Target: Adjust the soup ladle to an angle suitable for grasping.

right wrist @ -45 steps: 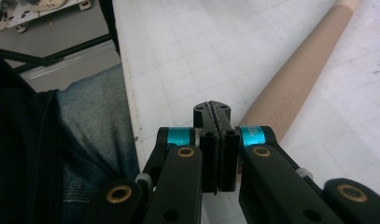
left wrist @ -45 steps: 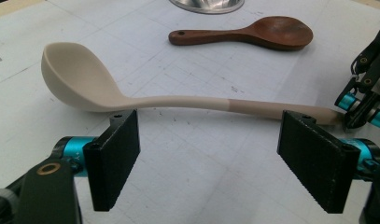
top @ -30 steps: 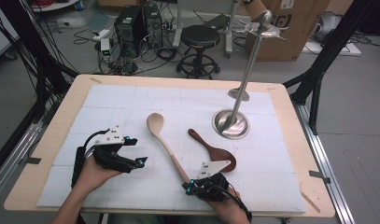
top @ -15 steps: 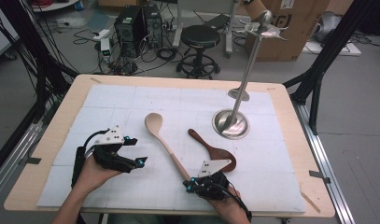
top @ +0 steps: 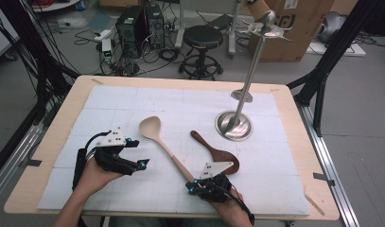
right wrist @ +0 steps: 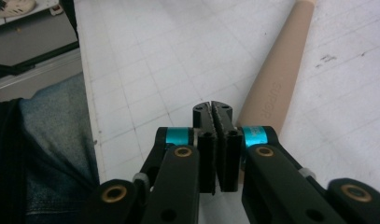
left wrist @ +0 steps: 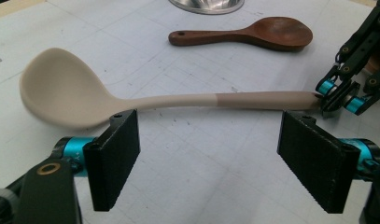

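A beige spoon [top: 173,158] lies diagonally on the white mat, bowl toward the far left. My left gripper [top: 138,152] rests left of it, open, with nothing between its wide-set pads; in the left gripper view the beige spoon [left wrist: 178,100] lies crosswise just beyond the left gripper [left wrist: 220,158]. My right gripper [top: 192,185] sits at the near end of the handle, shut, pads together and empty. In the right gripper view the right gripper [right wrist: 212,112] has the beige handle [right wrist: 276,84] lying just beside it on the right. The right gripper [left wrist: 339,93] meets the handle's tip.
A dark wooden spoon [top: 218,151] lies right of the beige one, close behind my right hand. A metal stand [top: 233,126] with a round base rises at the mat's right-centre. The table's near edge [top: 133,213] runs just below both hands.
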Demonstrator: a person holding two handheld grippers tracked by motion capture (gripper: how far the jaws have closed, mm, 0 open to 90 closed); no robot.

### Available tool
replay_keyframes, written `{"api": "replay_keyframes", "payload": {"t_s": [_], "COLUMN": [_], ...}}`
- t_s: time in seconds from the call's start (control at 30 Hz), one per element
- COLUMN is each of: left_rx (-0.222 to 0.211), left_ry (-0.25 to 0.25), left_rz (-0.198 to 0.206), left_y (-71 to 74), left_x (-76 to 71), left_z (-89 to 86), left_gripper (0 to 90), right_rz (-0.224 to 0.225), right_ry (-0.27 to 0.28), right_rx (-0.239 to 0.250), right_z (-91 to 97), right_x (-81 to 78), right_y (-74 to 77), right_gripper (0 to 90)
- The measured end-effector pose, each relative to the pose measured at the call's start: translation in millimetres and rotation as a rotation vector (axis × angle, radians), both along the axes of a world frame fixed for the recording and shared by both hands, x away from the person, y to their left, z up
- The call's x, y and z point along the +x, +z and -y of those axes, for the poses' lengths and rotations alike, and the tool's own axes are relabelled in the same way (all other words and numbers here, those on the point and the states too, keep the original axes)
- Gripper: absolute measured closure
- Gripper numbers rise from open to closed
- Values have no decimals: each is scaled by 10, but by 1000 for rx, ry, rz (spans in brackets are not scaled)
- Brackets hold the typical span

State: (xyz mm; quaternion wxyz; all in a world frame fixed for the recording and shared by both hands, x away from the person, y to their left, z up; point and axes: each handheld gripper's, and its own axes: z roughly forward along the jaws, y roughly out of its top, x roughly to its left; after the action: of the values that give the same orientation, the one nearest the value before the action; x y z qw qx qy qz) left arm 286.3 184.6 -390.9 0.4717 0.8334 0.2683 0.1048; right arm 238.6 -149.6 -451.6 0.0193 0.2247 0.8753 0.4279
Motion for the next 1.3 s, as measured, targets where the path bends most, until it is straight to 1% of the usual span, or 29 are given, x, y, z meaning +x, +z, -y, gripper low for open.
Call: {"api": "replay_keyframes", "payload": {"t_s": [0.23,0.4,0.53,0.57,0.63,0.73,0.8,0.83,0.87,1.0,1.03,1.3], "left_rx": [0,-1,0,0,0,1,1,1,1,2,2,-2], "left_ry": [0,-1,-2,-2,-1,-2,-2,-1,-1,-2,-2,1], "left_rz": [-2,-2,-2,-2,-2,-2,-2,-2,-1,-1,0,-1], "left_y": [-5,-3,-2,-3,-4,-3,-3,-2,-2,0,0,1], "left_x": [1,0,0,0,0,1,1,0,0,1,1,-4], "left_z": [8,6,6,6,6,5,5,4,4,0,0,0], "left_gripper": [219,219,219,219,219,219,219,219,218,218,218,218], "right_rz": [-1,2,-5,3,-4,0,-7,3,-4,3,-3,-1], "right_ry": [-11,-10,-21,-24,-28,-32,-41,-42,-44,-52,-56,-74], "right_rx": [8,0,0,2,3,3,5,6,2,2,4,4], "right_z": [28,34,57,64,79,102,115,120,128,158,162,225], "right_x": [21,32,44,52,58,75,78,87,88,110,109,146], "right_y": [8,5,6,5,10,12,14,11,14,12,12,12], "right_gripper": [877,895,895,895,895,895,895,896,895,896,896,896]}}
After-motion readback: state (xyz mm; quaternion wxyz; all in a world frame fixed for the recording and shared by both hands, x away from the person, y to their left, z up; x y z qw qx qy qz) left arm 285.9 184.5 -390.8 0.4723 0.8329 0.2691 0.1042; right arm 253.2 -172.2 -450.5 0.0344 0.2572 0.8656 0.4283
